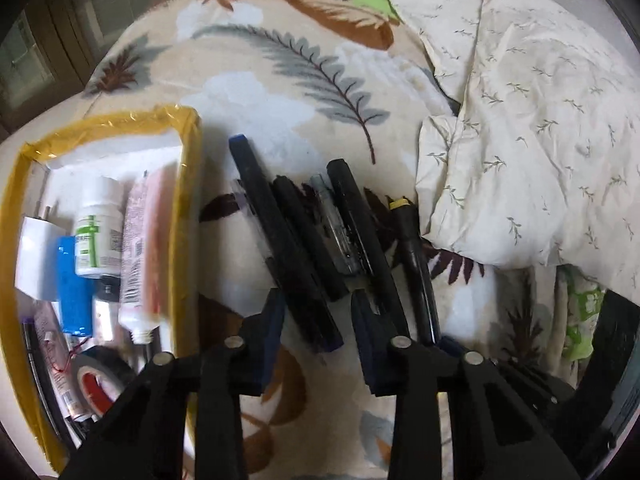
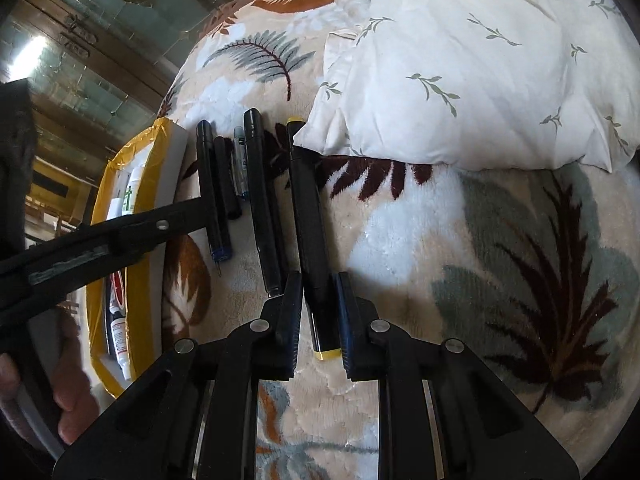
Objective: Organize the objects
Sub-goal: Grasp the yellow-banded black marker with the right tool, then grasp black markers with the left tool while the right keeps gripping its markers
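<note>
The right gripper is clamped on the yellow-ended marker, furthest from the yellow-taped box. The left gripper clasps the blue-capped marker nearest that box, presumably bound for it

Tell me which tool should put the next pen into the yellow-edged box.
Probably the left tool: it grips a black pen right beside the box. The right tool holds the yellow-tipped marker farther off.

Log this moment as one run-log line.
surface: leaf-print blanket | left gripper: over pen row, beside yellow-edged box | right gripper: shut on yellow-tipped marker
</note>
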